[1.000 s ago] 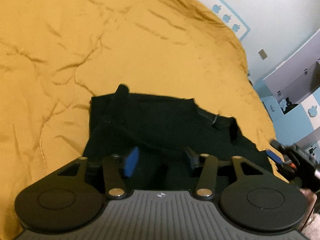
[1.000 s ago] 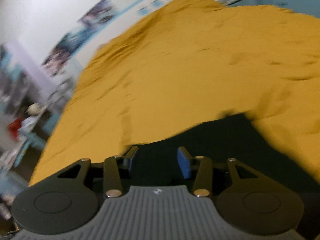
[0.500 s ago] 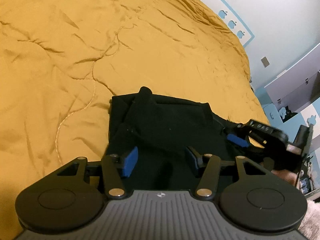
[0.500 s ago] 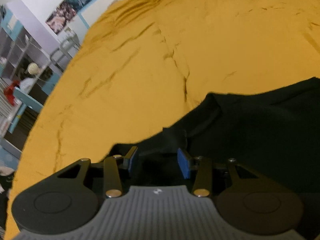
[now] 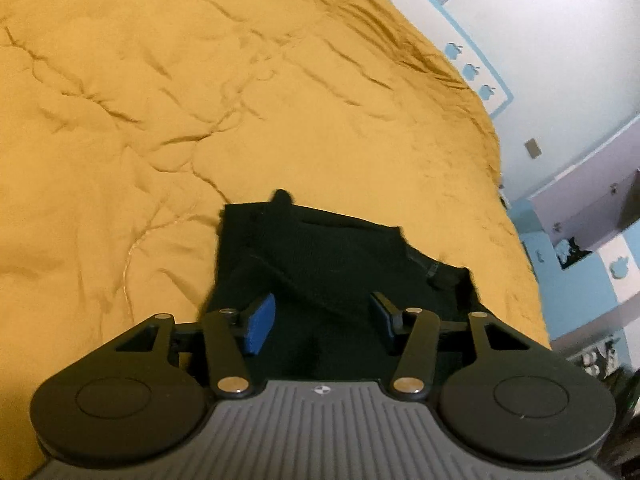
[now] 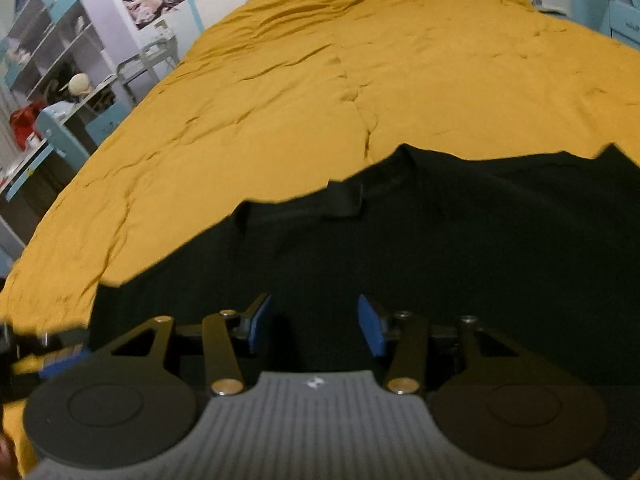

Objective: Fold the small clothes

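A small black garment [image 5: 332,252] lies rumpled on a mustard-yellow bedspread [image 5: 160,120], with folds and a strap showing. My left gripper [image 5: 322,312] hovers over the garment's near edge. Its blue pads stand apart and are closing a little, with nothing pinched between them. In the right wrist view the same black garment [image 6: 460,240] fills the lower right on the bedspread [image 6: 400,80]. My right gripper [image 6: 314,316] is above it, its jaws opening, the cloth below them and not gripped. A dark, blue-tipped piece [image 6: 56,360] at the lower left edge looks like the other gripper.
Shelves and a desk with clutter [image 6: 60,80] stand past the bed's left edge in the right wrist view. A white wall with blue apple stickers [image 5: 472,68] and cabinets [image 5: 580,220] border the bed's right side in the left wrist view.
The right gripper swept sideways over the garment, left the left wrist view, and its jaws widened. The left gripper shifted slightly and rolled; the garment's top edge looks flatter.
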